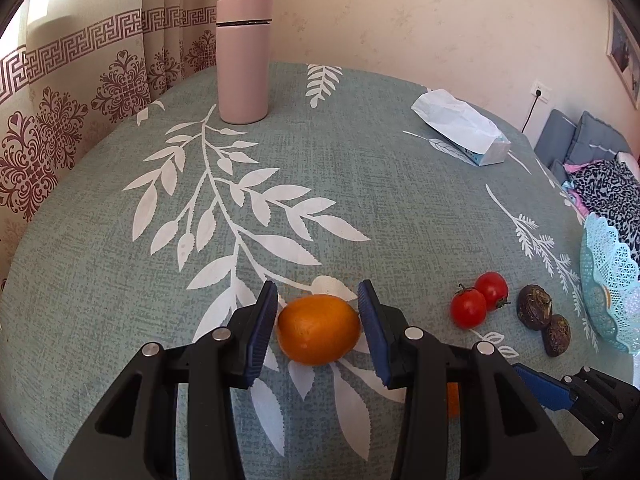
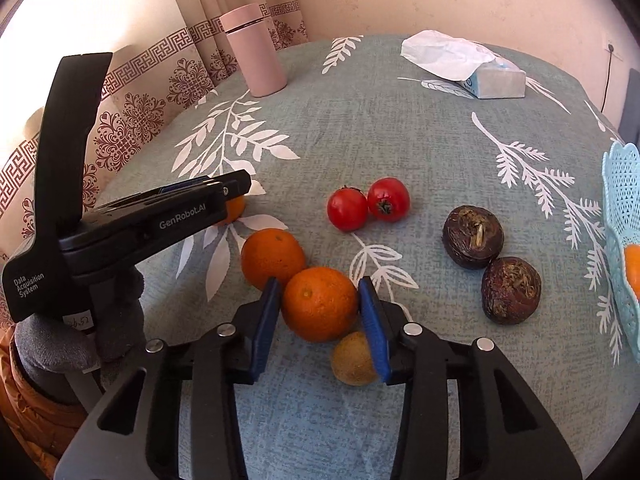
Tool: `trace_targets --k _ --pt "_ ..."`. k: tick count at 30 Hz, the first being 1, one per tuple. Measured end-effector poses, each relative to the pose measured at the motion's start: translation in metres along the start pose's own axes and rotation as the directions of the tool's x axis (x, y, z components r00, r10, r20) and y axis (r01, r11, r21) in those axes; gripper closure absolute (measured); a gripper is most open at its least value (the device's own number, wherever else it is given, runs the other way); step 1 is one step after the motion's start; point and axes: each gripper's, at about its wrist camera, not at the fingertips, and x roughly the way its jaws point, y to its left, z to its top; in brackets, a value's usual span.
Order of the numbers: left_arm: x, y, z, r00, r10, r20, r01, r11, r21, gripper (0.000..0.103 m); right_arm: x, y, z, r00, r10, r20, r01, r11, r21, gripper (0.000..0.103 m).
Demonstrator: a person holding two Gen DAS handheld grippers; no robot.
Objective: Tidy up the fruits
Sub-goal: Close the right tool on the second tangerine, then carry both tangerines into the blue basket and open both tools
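Observation:
My left gripper (image 1: 318, 304) has its jaws around an orange (image 1: 319, 329) on the table, pads at its sides. My right gripper (image 2: 319, 294) has its jaws around another orange (image 2: 319, 303), pads touching it. A third orange (image 2: 273, 257) lies just left of that one, and a small brown-green fruit (image 2: 353, 358) lies under the right finger. Two red tomatoes (image 2: 368, 203) and two dark brown fruits (image 2: 492, 264) lie further right. A light blue lattice basket (image 2: 622, 240) at the right edge holds something orange. The left gripper's body (image 2: 132, 220) shows at the left.
A pink flask (image 1: 243, 60) stands at the far side of the table. A tissue pack (image 1: 464, 128) lies at the far right. A patterned curtain hangs behind on the left. The tablecloth (image 1: 360, 184) is grey-green with white leaves. Clothes lie on a seat at the right.

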Motion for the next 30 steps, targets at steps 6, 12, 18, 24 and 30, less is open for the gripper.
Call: trace_targets --k 6,12,18,24,30 --pt "-0.002 -0.001 0.000 1.000 -0.001 0.008 0.001 1.000 0.006 0.061 -0.013 -0.003 -0.002 0.999 -0.010 0.030 0.009 0.999 0.033 0.062" --pt "0.003 -0.002 -0.001 1.000 -0.010 -0.027 0.011 1.000 0.002 0.058 -0.037 -0.017 0.000 0.995 -0.025 0.093 0.015 0.995 0.103 0.062" --pt "0.011 -0.007 -0.006 0.998 0.009 -0.066 -0.007 0.999 0.038 0.057 -0.051 -0.031 -0.002 0.992 -0.045 0.120 0.026 0.988 0.154 0.062" --pt "0.002 -0.010 -0.007 1.000 -0.011 -0.027 0.013 0.998 0.055 0.061 -0.065 -0.045 -0.008 0.986 -0.071 0.148 0.040 0.979 0.200 0.062" --pt "-0.009 -0.013 -0.007 1.000 -0.012 -0.002 0.012 0.998 0.057 0.061 -0.089 -0.069 -0.012 0.972 -0.136 0.191 0.082 0.961 0.266 0.062"
